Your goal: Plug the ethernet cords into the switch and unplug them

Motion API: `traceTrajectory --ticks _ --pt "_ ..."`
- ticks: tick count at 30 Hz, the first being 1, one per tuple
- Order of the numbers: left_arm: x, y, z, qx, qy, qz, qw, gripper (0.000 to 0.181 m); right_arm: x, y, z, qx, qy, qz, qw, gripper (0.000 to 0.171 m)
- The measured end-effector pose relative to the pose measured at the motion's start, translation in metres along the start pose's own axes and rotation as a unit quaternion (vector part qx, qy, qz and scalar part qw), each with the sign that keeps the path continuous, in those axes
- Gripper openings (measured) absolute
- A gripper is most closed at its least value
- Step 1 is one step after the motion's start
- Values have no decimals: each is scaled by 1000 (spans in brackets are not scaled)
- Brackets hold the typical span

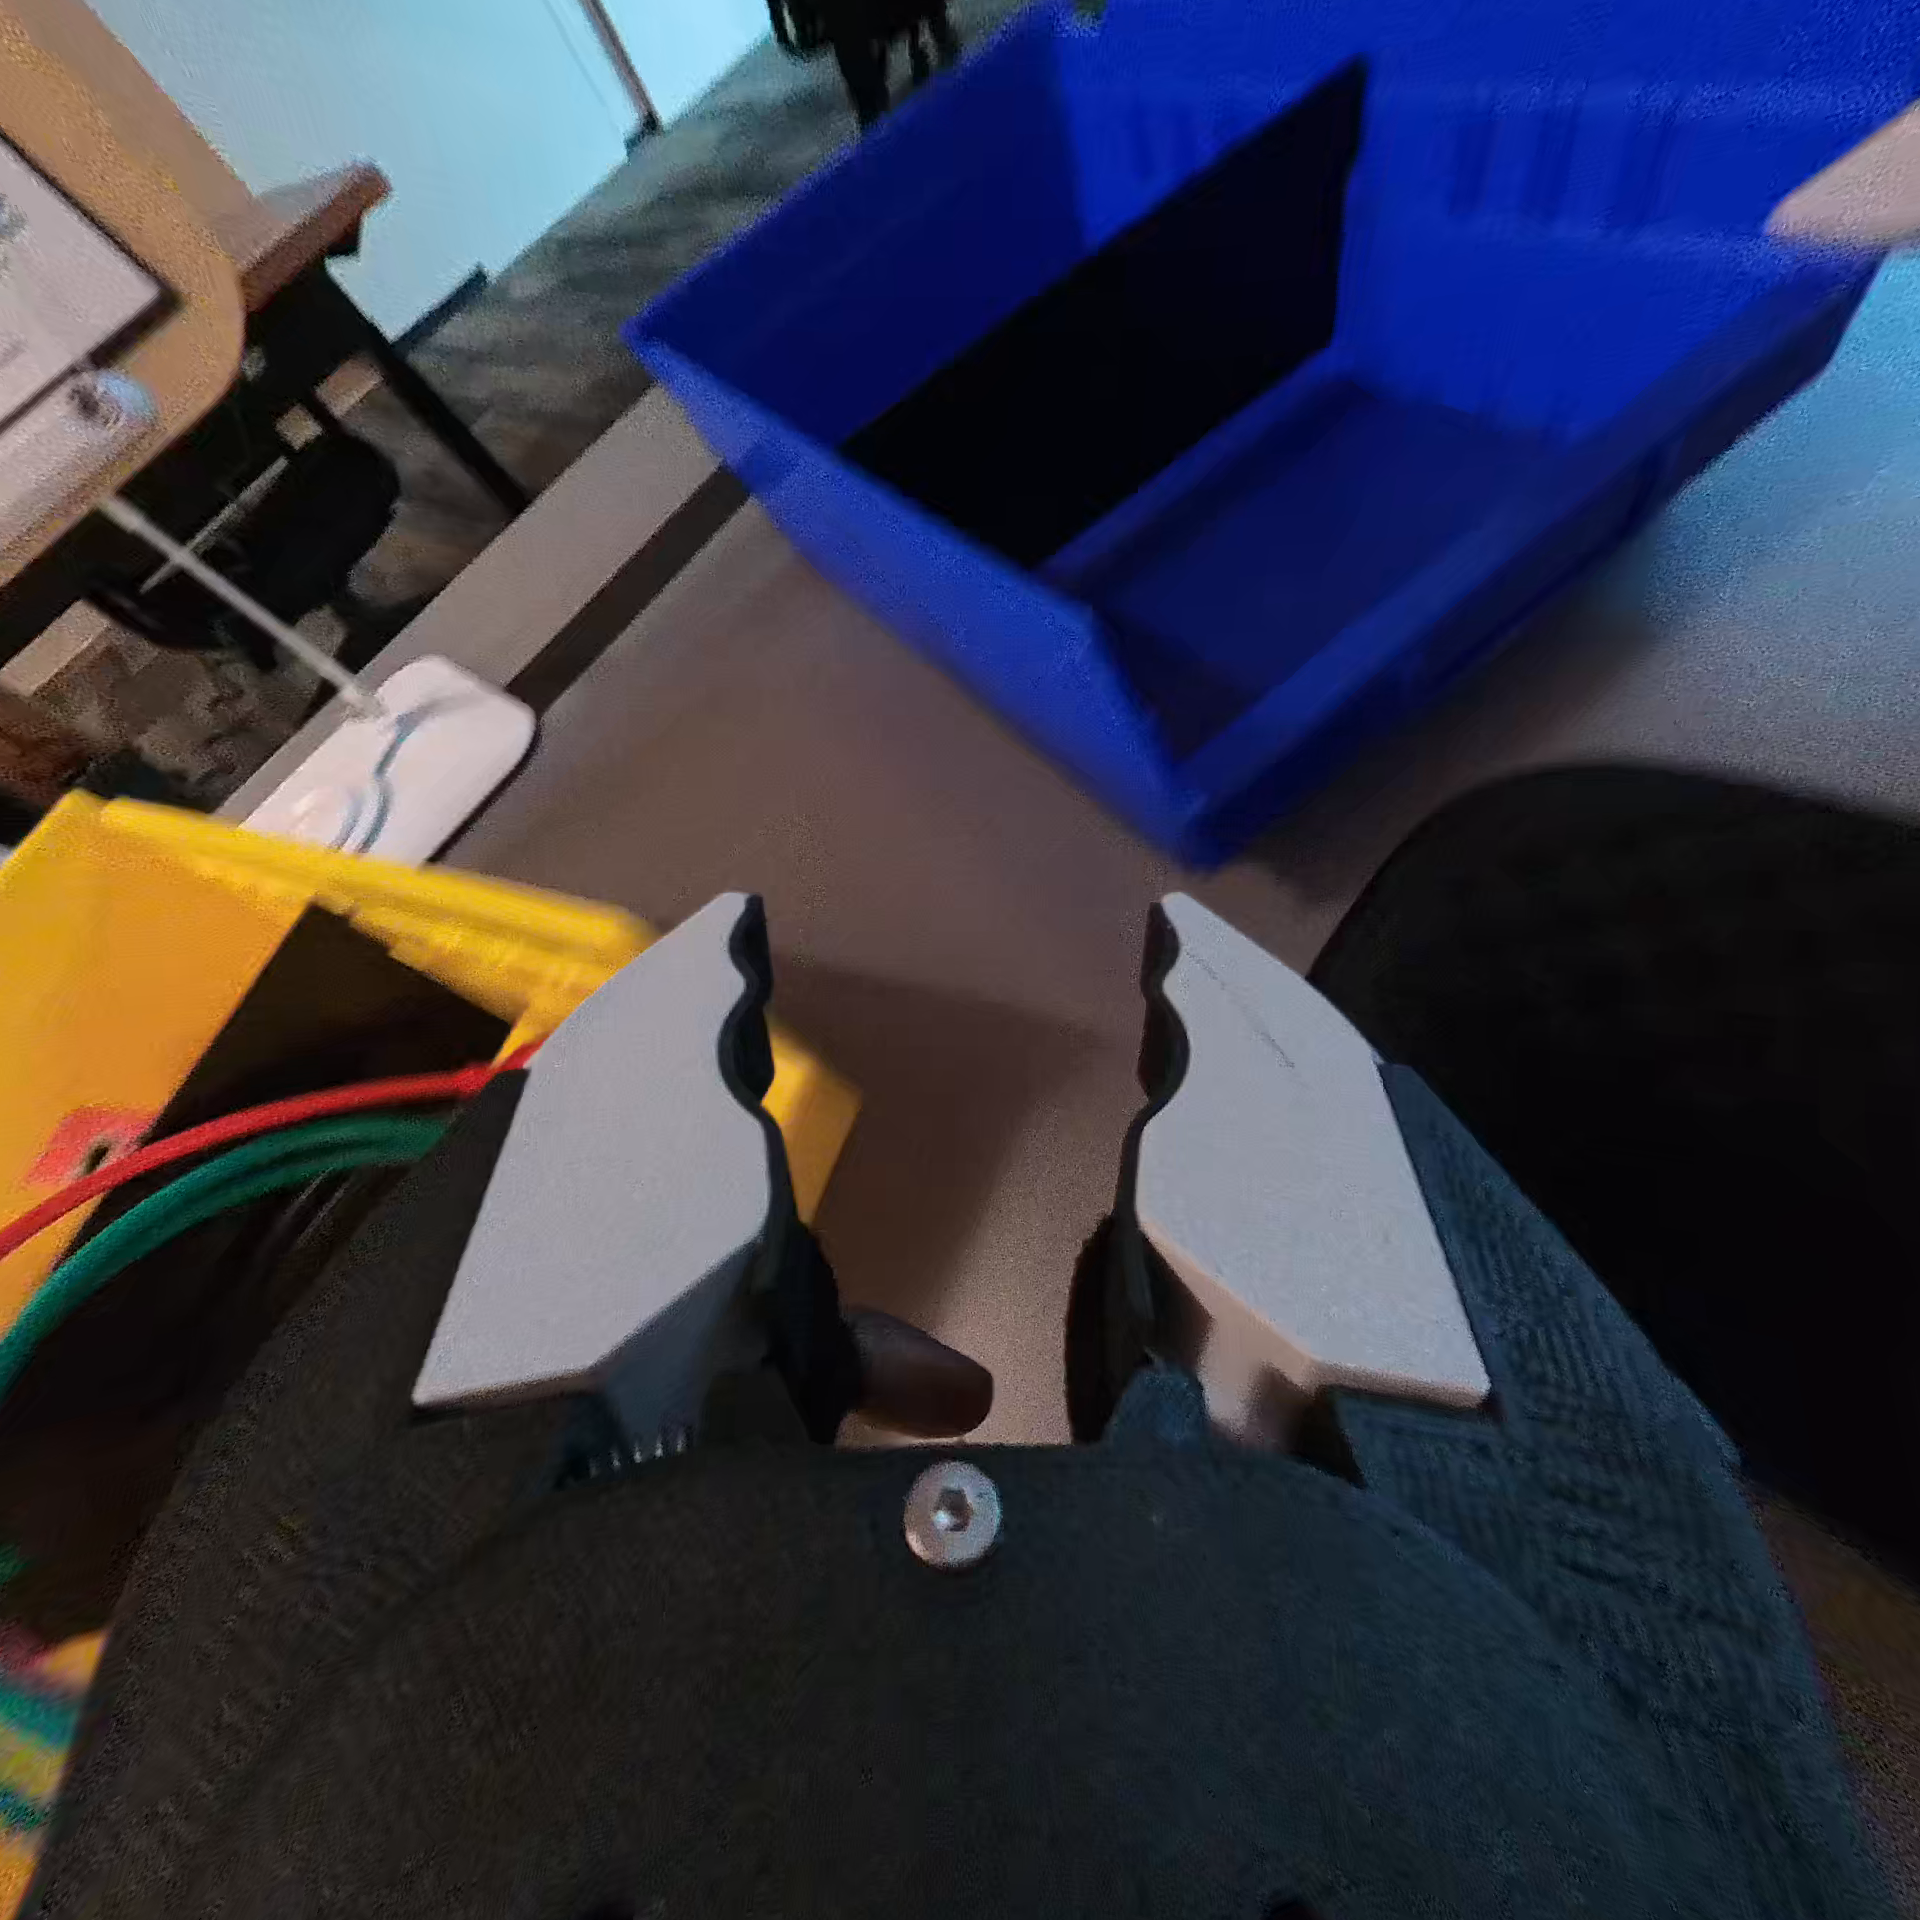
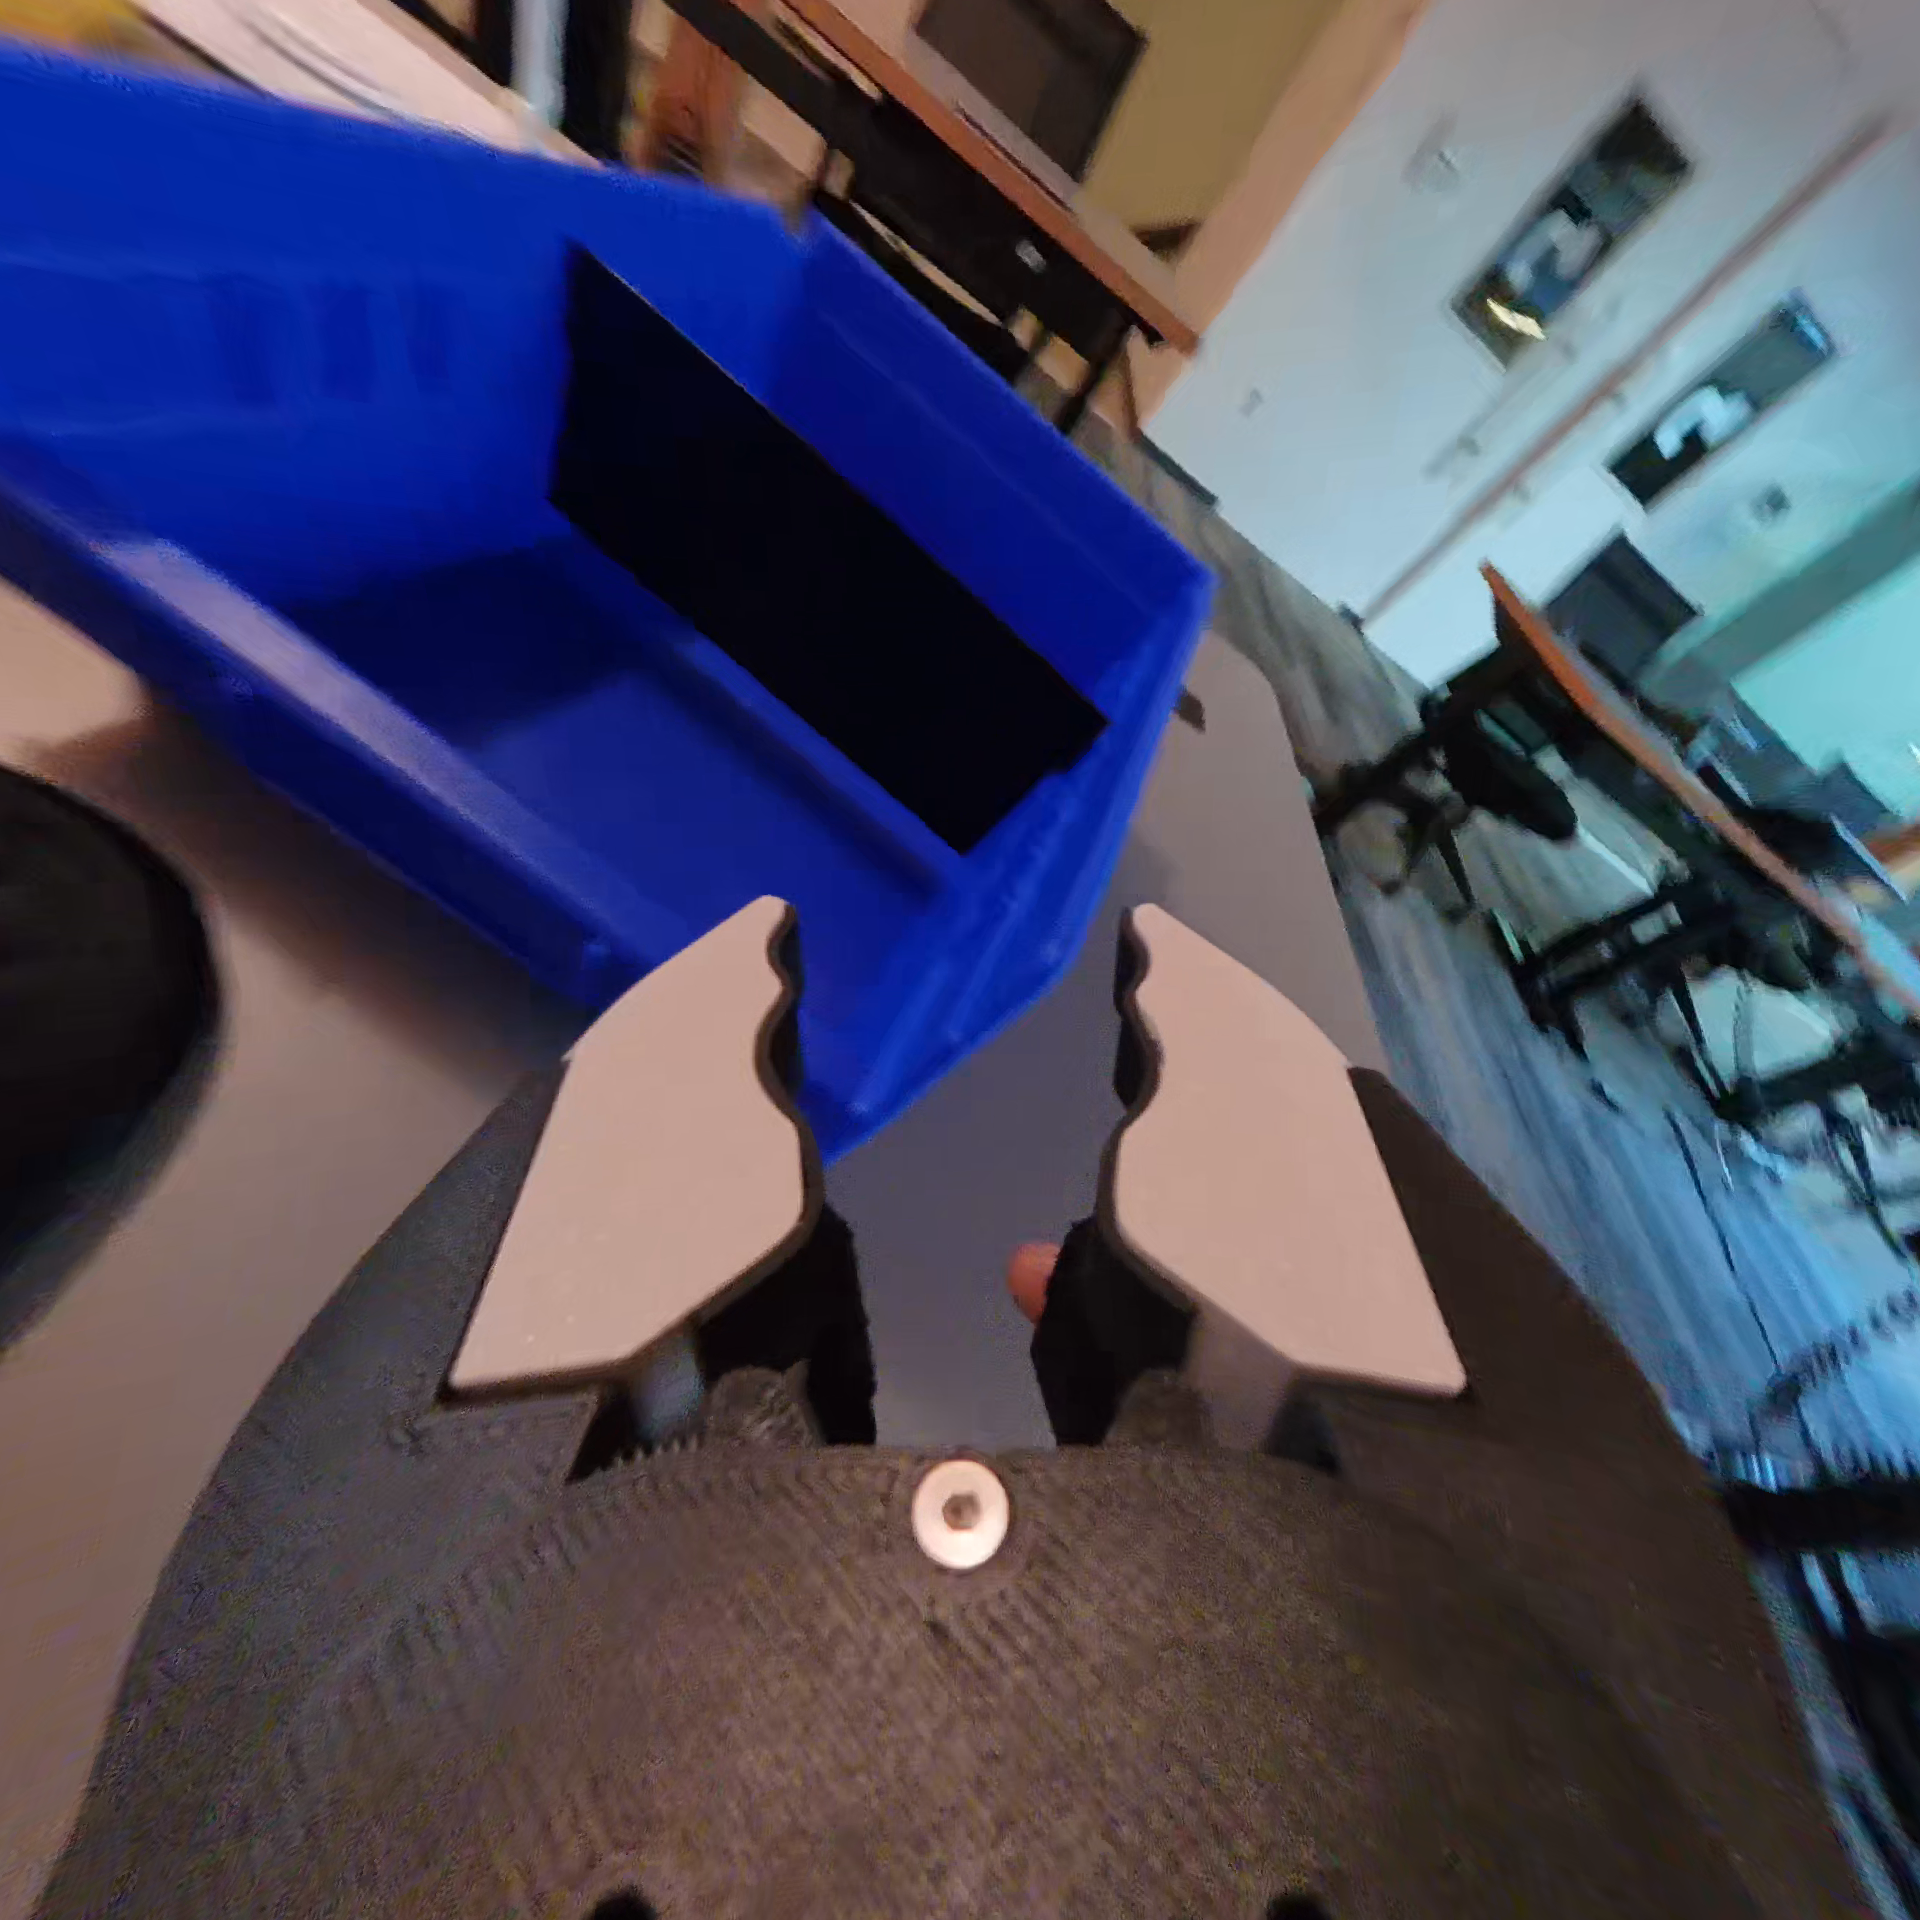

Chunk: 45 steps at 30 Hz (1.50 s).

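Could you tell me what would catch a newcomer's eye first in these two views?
The bright blue bin on the table, with a black divider standing inside it, fills the space ahead of both open grippers. In the left wrist view, a yellow bin sits at the left, holding red and green cords.

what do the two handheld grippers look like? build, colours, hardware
Both match. Left gripper and right gripper: rough-textured black printed body, two flat light-grey fingers with wavy black inner pads, and one silver hex-socket screw centred below the fingers. No cables or markings show on either. A fingertip peeks between each pair of fingers; no sleeves visible.
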<state>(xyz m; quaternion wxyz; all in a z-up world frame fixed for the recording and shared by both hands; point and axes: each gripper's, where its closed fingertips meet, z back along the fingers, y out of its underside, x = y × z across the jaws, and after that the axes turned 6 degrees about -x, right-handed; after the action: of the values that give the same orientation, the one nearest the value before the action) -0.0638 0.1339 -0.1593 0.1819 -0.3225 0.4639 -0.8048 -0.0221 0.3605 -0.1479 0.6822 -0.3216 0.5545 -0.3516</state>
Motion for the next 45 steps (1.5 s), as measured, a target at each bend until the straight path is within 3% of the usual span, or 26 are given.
traceTrajectory --ticks 4,8,12,24,36,45 --pt "28 49 27 95 22 -42 994 57 65 -19 -1 3 -174 131 976 55" --pt "43 82 36 117 37 -66 990 45 101 -11 -23 53 -235 187 952 50" --pt "71 118 57 209 18 -117 971 33 105 8 -40 120 -231 249 933 37" --pt "127 176 140 239 48 -78 967 35 88 22 -32 125 -233 273 925 36" --pt "160 229 240 207 40 -102 972 34 64 40 -15 139 -223 276 925 37" --pt "170 249 285 152 68 -137 976 33 50 51 -2 142 -214 272 927 37"
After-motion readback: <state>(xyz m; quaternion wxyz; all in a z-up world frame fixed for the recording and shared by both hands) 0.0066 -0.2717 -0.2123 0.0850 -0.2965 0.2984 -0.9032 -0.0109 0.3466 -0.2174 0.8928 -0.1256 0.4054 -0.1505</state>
